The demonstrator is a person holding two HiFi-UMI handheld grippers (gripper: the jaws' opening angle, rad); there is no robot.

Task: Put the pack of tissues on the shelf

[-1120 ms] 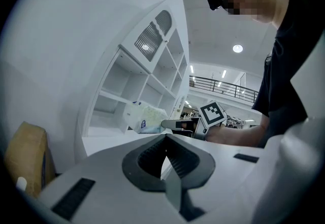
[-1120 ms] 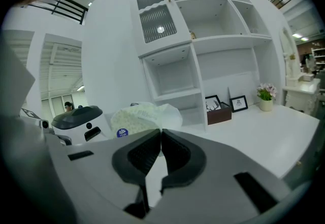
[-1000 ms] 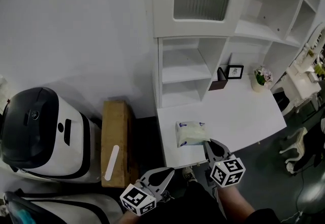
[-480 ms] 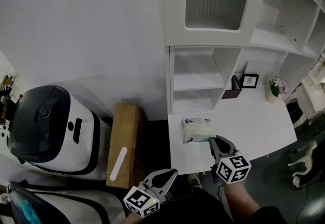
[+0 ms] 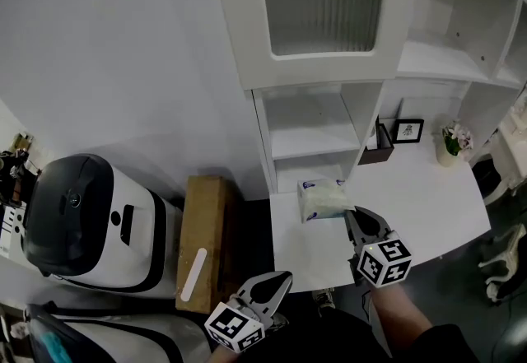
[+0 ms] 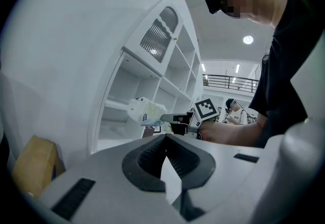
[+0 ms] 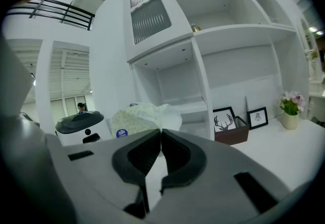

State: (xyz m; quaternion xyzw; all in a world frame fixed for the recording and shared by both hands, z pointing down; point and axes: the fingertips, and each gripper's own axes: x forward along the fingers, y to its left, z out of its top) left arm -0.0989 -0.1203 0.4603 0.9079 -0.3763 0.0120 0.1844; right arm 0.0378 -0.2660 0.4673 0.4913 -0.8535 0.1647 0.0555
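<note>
White wrap with a blue mark: in the head view the pack of tissues [image 5: 321, 198] is pinched at its near end by my right tongs [image 5: 352, 216], over the table [image 5: 412, 197] and just short of the shelf unit [image 5: 306, 141]. I judge this to be the carry. Next I need to push forward and a little up, so the pack clears the front edge of an open bay, then release. The two bays ahead of the right tongs look bare. My left tongs [image 5: 276, 281] hang low, back and to the left.

Left gripper view: the jaws meet at their tips with nothing between them. Well ahead, the pack rides clear of the table at the bay's mouth.

Right gripper view: the jaws are clamped on the pack, which bulges just beyond them. Off to their right a brown box [image 7: 231, 134] has a deer picture in or behind it; I cannot tell which. A small frame [image 7: 258, 116] and a flower pot [image 7: 291, 118] stand further right.
</note>
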